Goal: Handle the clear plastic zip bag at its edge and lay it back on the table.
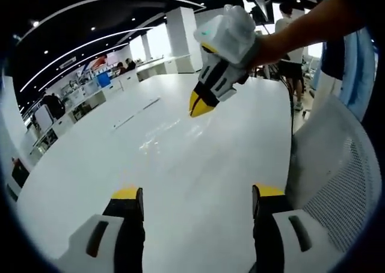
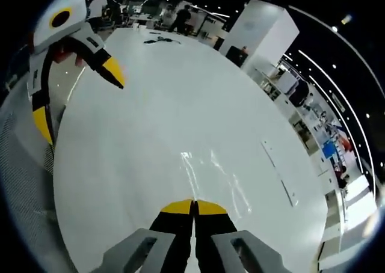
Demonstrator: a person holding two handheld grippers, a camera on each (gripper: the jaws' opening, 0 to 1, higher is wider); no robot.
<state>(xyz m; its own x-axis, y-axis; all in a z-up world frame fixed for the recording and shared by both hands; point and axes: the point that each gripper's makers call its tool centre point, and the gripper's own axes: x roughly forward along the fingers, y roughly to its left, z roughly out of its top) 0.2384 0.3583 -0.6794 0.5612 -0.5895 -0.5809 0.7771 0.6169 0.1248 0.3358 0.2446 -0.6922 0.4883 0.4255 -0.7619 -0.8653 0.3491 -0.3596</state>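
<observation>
1. In the left gripper view, the left gripper (image 1: 197,202) rises from the bottom of the frame with its 2 yellow-tipped jaws spread wide apart, nothing between them, only the white table (image 1: 198,165) beyond.
2. In the same view the right gripper (image 1: 200,102) comes in from the upper right, held by a person's hand, its yellow tips pressed together and pointing down toward the table, above the surface.
3. The clear plastic zip bag (image 1: 162,134) lies flat on the table at centre frame, visible mostly as faint glints; it sits below and left of the right gripper's tips, apart from them.
4. In the right gripper view, the right gripper (image 2: 194,208) at bottom centre has its jaws closed on each other, and the bag (image 2: 207,171) shows as pale reflections just beyond the tips; whether they touch it cannot be told.
5. At the upper left of that view, the left gripper (image 2: 78,98) hangs with its jaws apart.
6. A white mesh chair back (image 1: 343,177) fills the right side of the left gripper view.
</observation>
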